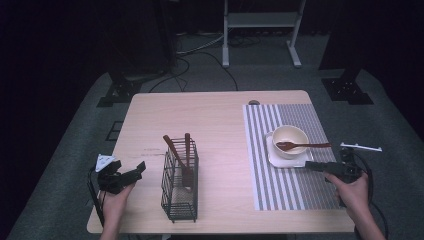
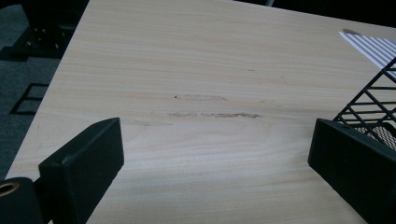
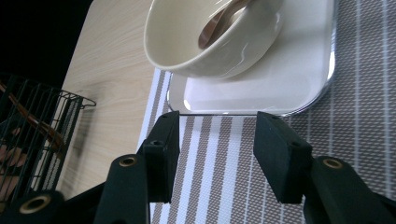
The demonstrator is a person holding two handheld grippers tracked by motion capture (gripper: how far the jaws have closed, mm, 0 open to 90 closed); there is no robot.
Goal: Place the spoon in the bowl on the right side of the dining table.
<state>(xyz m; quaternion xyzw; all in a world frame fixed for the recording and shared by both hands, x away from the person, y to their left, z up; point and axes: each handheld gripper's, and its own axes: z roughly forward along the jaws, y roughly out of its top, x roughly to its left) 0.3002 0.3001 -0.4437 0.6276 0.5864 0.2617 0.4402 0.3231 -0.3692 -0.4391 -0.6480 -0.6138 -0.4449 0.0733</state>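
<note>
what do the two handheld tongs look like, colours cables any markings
Both tongs are matte black with two blocky, flat-faced jaws. The left tongs carry a pale grey three-cornered plate on top and a black cable trailing off the table edge. The right tongs have a black cable looping behind the hand. Brass-coloured round fittings sit at the jaw pivots. No sleeves show on the forearms.

Wooden table (image 1: pixel 220 115) carries wire basket (image 1: pixel 180 192) and striped placemat (image 1: pixel 295 185)
</note>
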